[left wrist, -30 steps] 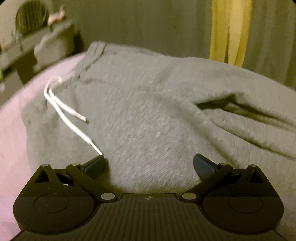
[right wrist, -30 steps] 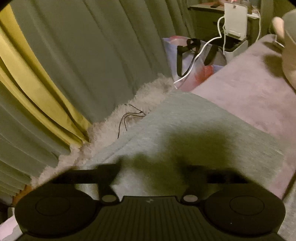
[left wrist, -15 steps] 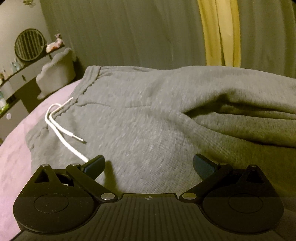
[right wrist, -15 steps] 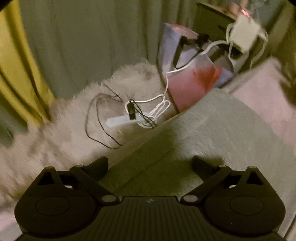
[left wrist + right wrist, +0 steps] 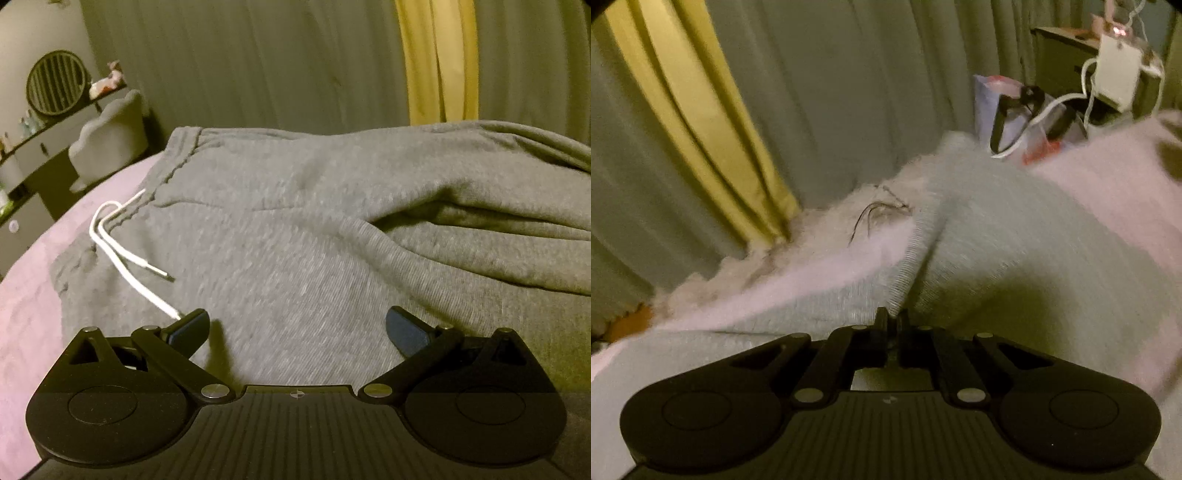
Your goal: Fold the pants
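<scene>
Grey sweatpants (image 5: 303, 236) lie spread on a pink bed (image 5: 22, 306), waistband at the far left with a white drawstring (image 5: 122, 254) trailing over the cloth. My left gripper (image 5: 297, 328) is open and empty, low over the pants near the drawstring end. In the right wrist view the pants (image 5: 1015, 266) run toward the bed's far edge. My right gripper (image 5: 891, 321) is shut on a raised ridge of the pants cloth, which pulls up into a fold between the fingers.
Grey and yellow curtains (image 5: 701, 122) hang close behind the bed. A fluffy white rug (image 5: 820, 243) with a thin cable lies below. A shopping bag (image 5: 1015, 110) and a white charger with cords stand at the right. A dresser with a round mirror (image 5: 55, 88) is at the left.
My right gripper has closed from open onto the pants cloth and swung back toward the curtain. My left gripper stays open and has shifted only slightly over the pants.
</scene>
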### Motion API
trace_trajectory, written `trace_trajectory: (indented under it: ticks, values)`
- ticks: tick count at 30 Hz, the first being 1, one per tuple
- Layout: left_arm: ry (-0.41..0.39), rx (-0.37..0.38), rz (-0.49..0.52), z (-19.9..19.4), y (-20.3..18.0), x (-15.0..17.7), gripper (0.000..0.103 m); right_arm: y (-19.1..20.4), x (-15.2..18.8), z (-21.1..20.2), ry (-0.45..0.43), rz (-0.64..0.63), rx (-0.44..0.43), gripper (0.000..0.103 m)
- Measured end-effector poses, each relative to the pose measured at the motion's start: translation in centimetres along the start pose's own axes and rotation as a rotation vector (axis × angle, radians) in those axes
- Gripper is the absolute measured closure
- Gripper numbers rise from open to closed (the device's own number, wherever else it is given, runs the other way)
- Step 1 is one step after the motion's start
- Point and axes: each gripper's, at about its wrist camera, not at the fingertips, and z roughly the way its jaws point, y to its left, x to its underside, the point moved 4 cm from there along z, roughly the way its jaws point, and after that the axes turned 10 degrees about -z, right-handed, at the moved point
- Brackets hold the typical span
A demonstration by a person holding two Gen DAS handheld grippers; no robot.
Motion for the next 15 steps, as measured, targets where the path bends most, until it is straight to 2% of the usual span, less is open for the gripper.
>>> trace_trajectory:
  ticks: [3,7,9,11,12,13,15]
  values:
    - [0.005,0.012,-0.004,-0.1,0.1,0.1,0.0,-1.0,5.0,-3.7,-0.024,0.039,-0.029,0.101]
    - [0.042,0.034,-0.04,0.1,0.6,0.0,0.0,-1.7,9.8,-5.5,-0.048,0.062,0.082,0.102]
    - [0.058,0.045,-0.05,0.0,0.8,0.1,0.0,-1.7,9.5,-5.8,-0.073,0.083,0.078,0.101]
    - [0.069,0.051,-0.061,0.0,1.0,0.0,0.0,-1.2,7.6,-6.3,-0.132,0.055,0.065,0.094]
    - [0.071,0.05,-0.063,0.0,1.0,0.0,0.0,-0.9,6.7,-6.5,-0.176,0.022,0.085,0.082]
    - [0.071,0.047,-0.06,0.0,0.9,0.0,0.0,-0.6,6.1,-6.4,-0.207,-0.018,0.115,0.057]
    - [0.064,0.04,-0.045,-0.1,0.7,0.0,0.0,-0.2,5.0,-5.5,-0.239,-0.032,0.141,0.031]
